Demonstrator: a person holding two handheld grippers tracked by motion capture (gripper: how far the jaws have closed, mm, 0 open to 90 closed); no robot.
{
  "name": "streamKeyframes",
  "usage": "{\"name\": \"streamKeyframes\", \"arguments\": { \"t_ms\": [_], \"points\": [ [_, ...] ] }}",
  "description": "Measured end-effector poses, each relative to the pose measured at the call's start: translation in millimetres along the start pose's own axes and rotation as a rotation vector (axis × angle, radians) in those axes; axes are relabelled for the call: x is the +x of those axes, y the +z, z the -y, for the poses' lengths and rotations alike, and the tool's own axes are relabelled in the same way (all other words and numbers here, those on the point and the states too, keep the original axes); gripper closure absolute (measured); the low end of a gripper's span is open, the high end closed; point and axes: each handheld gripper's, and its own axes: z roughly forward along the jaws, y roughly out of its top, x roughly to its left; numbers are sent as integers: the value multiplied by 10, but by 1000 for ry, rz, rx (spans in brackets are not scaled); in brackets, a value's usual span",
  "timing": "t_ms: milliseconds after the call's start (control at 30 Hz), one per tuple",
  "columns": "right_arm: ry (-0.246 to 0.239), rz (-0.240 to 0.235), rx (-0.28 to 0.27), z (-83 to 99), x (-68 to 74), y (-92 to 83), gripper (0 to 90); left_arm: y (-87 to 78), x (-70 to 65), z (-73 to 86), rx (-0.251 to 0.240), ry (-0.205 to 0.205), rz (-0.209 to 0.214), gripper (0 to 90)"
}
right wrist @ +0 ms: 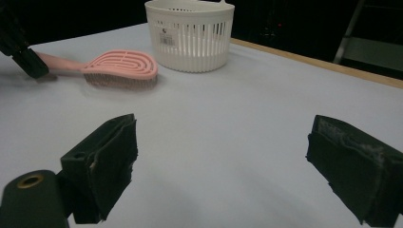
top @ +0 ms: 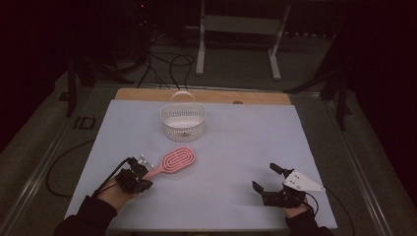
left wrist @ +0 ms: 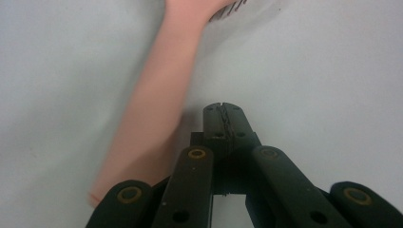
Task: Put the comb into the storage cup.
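Brush, pink, lies flat on the pale sheet that covers the table, a little left of the middle. Its oval head points toward the far side and its handle slants back toward the person's left hand. In the left gripper view the handle runs just beside the left gripper, on its left, and the head's bristles peek in at the top edge. That gripper's jaws are pressed together with nothing between them; the handle sits outside them, not gripped.

Beyond the brush's head stands a white slotted basket with an arched handle, near the head but apart from it. The right gripper view shows the basket upright and just behind the brush, with bare sheet between the two.

The right gripper rests at the near right of the sheet, well apart from the brush and the basket. Its jaws stand wide apart and hold nothing; bare sheet lies between them.

A strip of wooden tabletop shows past the sheet's far edge. Behind the table, on the dark floor, are loose black cables and a grey metal stand.
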Motion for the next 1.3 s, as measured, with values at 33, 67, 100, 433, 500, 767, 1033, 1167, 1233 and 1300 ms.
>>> {"name": "streamKeyframes", "arguments": {
  "t_ms": [33,67,100,433,500,767,1033,1167,1233,1300],
  "points": [
    [-2,1,-2,-3,1,-2,95,-1,-2,-1,0,3,1,900],
    [-2,2,-2,-4,1,-3,95,-5,-10,-5,2,8,3,900],
    [-2,-1,-4,-4,-1,-4,95,-8,-22,-8,5,14,6,900],
    [-1,-1,-5,-3,-3,-6,95,-108,-69,-41,31,103,11,900],
    [-2,-1,-4,-2,-3,-4,95,-145,-58,-45,25,119,13,900],
    [-2,-2,-4,-1,-4,0,95,-307,29,-85,0,144,23,771],
    [-2,0,-3,-1,-2,1,95,-358,68,-127,-3,146,-2,510],
    [1,1,0,0,0,2,95,-360,47,-152,9,155,-17,358],
    [2,0,-1,0,0,4,95,-356,42,-170,21,154,-18,248],
    [3,-2,0,0,0,5,95,-357,51,-190,32,158,3,162]
  ]
}}
